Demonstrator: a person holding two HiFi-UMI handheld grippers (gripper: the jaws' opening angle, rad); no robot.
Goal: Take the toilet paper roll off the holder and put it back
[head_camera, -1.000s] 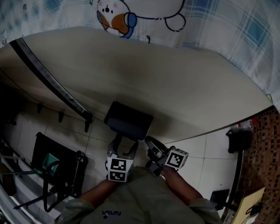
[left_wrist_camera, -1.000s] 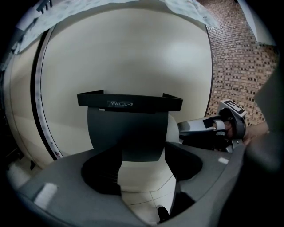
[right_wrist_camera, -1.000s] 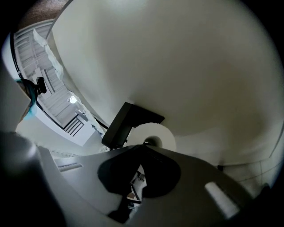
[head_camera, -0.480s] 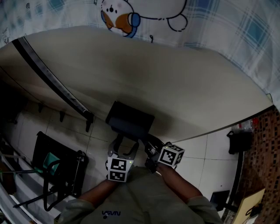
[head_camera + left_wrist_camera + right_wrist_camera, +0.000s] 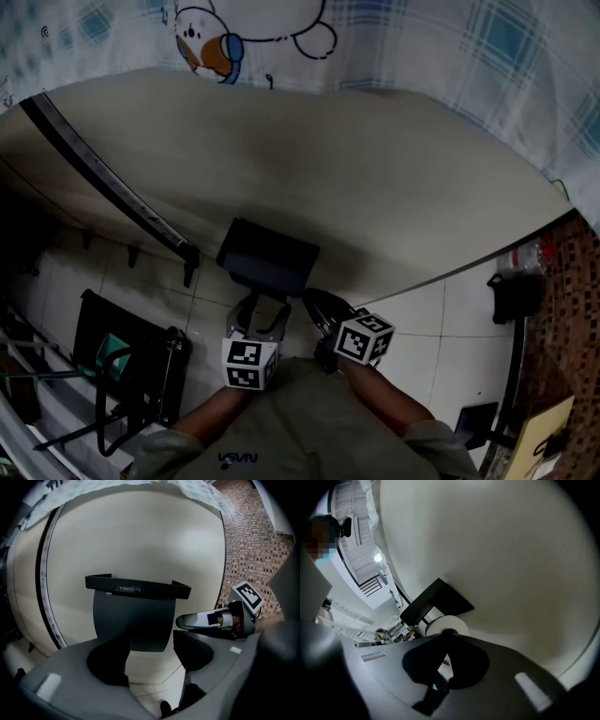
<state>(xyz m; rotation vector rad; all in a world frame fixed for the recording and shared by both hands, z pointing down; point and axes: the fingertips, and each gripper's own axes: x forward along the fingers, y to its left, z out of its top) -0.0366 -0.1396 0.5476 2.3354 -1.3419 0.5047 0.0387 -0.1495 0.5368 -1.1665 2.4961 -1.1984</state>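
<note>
The left gripper [image 5: 147, 649] is held with its jaws set wide apart and nothing gripped between them. The black holder [image 5: 137, 590] is mounted on the pale curved wall [image 5: 394, 178] directly ahead of this gripper. From behind the jaws, the holder's hanging front cover shows through the gap between them. The right gripper [image 5: 448, 633] is positioned just to the right of the left one and is angled in toward the holder's right end. Its jaws are drawn together: the tips meet, leaving only a thin wedge of gap behind them. The toilet paper roll [image 5: 451, 620] sits under the holder's lid, immediately beyond those tips, which line up with the dark centre of the roll's end face. Whether the tips actually touch the roll cannot be told.
</note>
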